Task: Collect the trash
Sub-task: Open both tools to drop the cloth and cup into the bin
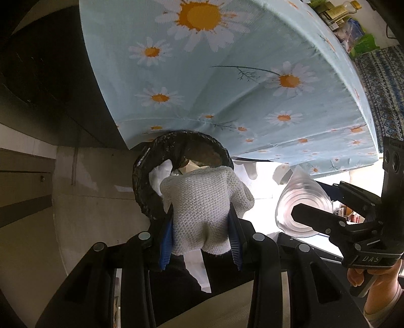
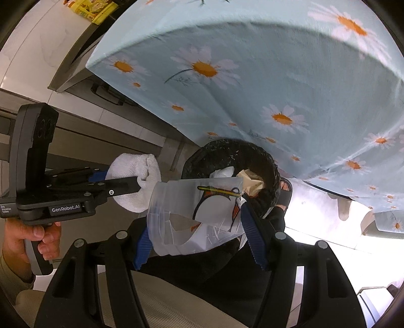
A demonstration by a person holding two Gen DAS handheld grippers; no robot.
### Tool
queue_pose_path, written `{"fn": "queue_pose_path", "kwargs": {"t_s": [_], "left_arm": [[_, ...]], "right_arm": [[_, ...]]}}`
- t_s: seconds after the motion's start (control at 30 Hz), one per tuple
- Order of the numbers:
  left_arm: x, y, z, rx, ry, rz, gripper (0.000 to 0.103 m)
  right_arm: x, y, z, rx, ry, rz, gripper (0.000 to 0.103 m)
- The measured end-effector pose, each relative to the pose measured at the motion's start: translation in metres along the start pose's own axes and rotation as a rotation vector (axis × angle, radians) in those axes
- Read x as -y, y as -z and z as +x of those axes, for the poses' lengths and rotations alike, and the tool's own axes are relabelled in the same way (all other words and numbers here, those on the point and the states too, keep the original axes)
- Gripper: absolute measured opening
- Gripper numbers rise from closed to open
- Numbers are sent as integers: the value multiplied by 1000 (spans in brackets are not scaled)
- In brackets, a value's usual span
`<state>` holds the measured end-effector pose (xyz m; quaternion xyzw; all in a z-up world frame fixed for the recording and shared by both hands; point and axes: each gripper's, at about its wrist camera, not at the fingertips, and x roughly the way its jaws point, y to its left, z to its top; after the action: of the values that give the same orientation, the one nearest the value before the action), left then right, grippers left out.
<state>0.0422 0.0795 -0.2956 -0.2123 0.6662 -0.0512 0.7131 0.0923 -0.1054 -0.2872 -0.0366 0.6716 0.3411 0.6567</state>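
My left gripper (image 1: 202, 214) is shut on a white knitted cloth (image 1: 202, 209) and holds it over the near rim of the black-lined trash bin (image 1: 141, 176). The cloth also shows in the right wrist view (image 2: 133, 176), left of the bin (image 2: 267, 161). My right gripper (image 2: 199, 222) is shut on a clear plastic cup with a penguin print (image 2: 197, 209), held just before the bin. The cup shows in the left wrist view (image 1: 300, 199) to the right. White tissue (image 2: 223, 173) and crumpled tan paper (image 2: 252, 183) lie inside the bin.
A table with a light blue daisy tablecloth (image 1: 227, 75) hangs right above and behind the bin. A dark cabinet (image 1: 50, 75) stands to the left. A sandalled foot (image 2: 284, 189) is beside the bin. Bottles and packets (image 1: 341, 15) sit at the far right.
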Motion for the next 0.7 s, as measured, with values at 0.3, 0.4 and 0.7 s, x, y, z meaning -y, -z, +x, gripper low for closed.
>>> {"fn": "queue_pose_path", "kwargs": {"t_s": [0.3,0.4,0.7], "left_arm": [[0,-4,4,-21,-9,-5,36],[2,-6,2,-17,-10,-2,37],[6,-10,-4,-11,-17,-16,56]], "right_arm": [[3,-2,6,-4,-15,3,64],[4,-1,4,1,-16,2,64],[10,-1,2,-5,-42,40,77]]}}
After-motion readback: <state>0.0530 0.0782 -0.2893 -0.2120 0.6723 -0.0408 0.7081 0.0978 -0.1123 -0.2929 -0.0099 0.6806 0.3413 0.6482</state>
